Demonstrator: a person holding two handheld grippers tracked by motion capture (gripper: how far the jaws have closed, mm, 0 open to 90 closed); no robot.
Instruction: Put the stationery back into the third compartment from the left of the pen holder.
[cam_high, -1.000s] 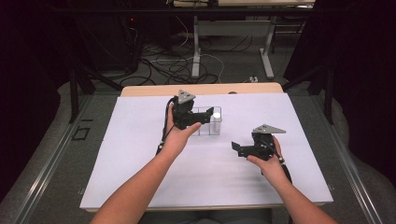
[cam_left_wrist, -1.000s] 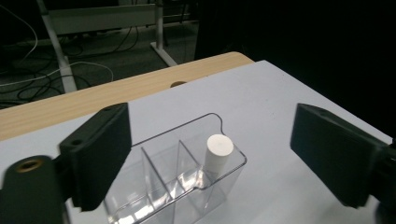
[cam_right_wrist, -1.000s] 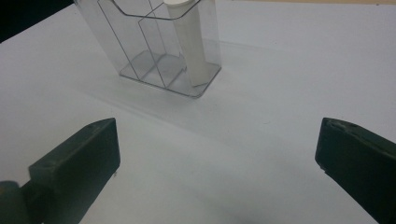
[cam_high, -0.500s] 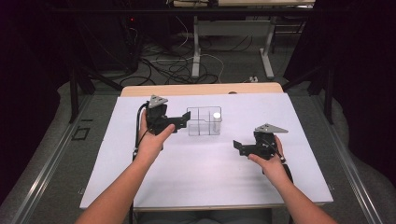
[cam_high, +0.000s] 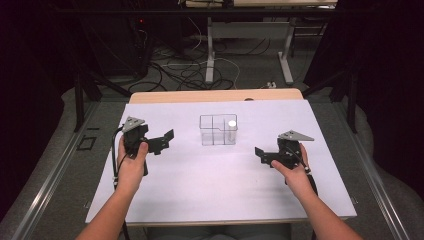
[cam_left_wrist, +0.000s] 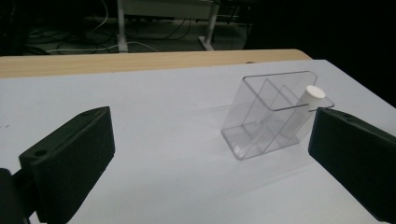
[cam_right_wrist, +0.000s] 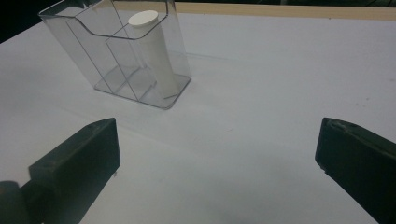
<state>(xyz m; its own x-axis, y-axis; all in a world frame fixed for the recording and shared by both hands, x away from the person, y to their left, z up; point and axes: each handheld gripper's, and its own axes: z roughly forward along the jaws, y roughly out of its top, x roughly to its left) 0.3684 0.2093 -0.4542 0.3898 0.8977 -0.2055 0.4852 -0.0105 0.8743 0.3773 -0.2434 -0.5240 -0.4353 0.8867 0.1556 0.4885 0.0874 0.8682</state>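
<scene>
Clear plastic makes the divided organizer (cam_high: 218, 130) hard to read: its inner walls blur together, and in the high view you can tell only that the white cylinder (cam_high: 231, 123) stands in a compartment on its right side, at the far corner. The cylinder's lower end is dim behind the walls in the right gripper view. Your left gripper (cam_high: 165, 141) is held to the left of the organizer, well apart from it, jaws spread wide and holding nothing, pointing toward it. Your right gripper (cam_high: 260, 152) sits to the organizer's right and nearer you, also well apart, jaws likewise wide and empty. Both forearms come in from the near edge, hands wrapped around the handles. The organizer rests on a pale sheet (cam_high: 210, 175) covering a wooden table (cam_high: 215, 95); beyond it, cables (cam_high: 190, 75) and desk legs lie on a dark floor.
</scene>
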